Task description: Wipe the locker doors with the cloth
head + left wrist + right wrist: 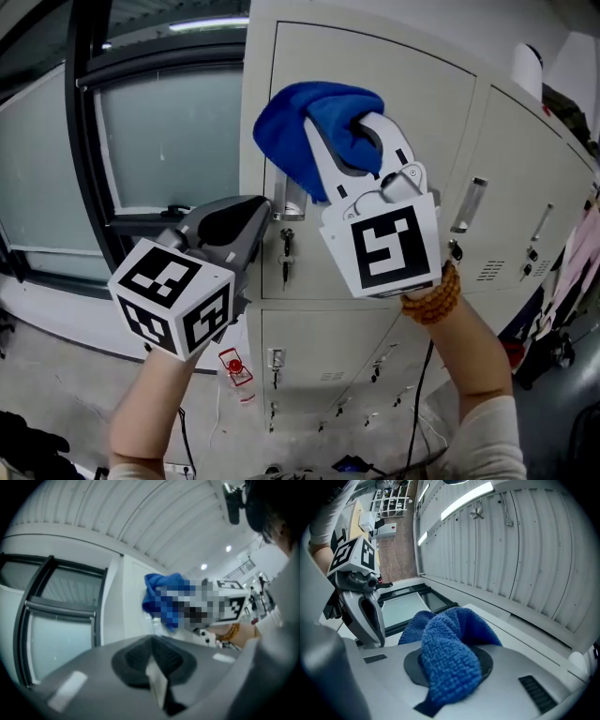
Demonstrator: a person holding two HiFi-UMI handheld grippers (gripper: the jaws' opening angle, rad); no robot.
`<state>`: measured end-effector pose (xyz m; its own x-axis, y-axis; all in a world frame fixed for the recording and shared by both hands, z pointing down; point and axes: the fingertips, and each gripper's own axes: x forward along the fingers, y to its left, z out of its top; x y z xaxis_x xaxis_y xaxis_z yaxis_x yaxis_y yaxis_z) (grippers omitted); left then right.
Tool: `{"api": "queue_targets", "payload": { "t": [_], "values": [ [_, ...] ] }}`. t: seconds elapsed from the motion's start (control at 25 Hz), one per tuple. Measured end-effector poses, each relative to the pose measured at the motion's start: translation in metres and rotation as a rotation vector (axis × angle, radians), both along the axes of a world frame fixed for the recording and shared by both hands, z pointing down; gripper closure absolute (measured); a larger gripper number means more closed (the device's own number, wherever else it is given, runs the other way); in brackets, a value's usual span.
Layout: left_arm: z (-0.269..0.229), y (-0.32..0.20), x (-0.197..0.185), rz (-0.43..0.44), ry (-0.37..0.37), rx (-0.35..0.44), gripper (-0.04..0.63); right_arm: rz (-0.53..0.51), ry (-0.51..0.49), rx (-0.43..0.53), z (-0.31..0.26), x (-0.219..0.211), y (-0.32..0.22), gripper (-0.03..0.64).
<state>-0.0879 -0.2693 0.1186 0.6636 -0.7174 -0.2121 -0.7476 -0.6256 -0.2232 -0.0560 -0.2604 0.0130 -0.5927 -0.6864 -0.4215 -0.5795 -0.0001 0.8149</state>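
A blue cloth (309,117) is bunched in my right gripper (352,131), which is shut on it and holds it against the upper cream locker door (422,89). In the right gripper view the cloth (450,660) fills the jaws and hides the fingertips of that gripper (450,667). My left gripper (265,214) sits lower left, its tip beside the door's metal handle (292,199), apart from the cloth. In its own view the left gripper (152,660) has its dark pads (133,663) together, and the cloth (161,595) shows above on the locker.
A key hangs in the lock (286,255) under the handle. A lower locker door (319,347) and more doors with handles (473,202) run to the right. A dark-framed window (159,141) stands left. A red tag (234,366) and cables hang below.
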Motion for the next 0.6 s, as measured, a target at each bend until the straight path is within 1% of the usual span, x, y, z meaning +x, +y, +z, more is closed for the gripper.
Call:
{"api": "queue_targets", "payload": {
  "t": [0.32, 0.44, 0.6],
  "values": [
    [0.008, 0.0, 0.01, -0.055, 0.003, 0.029, 0.592, 0.049, -0.035, -0.044, 0.05, 0.037, -0.001, 0.594],
    [0.016, -0.002, 0.008, -0.068, 0.008, 0.021, 0.594, 0.069, -0.05, -0.066, 0.071, 0.043, -0.002, 0.594],
    [0.029, -0.004, 0.007, -0.077, 0.009, 0.005, 0.594, 0.086, -0.055, -0.071, 0.1, 0.045, -0.003, 0.594]
  ]
}}
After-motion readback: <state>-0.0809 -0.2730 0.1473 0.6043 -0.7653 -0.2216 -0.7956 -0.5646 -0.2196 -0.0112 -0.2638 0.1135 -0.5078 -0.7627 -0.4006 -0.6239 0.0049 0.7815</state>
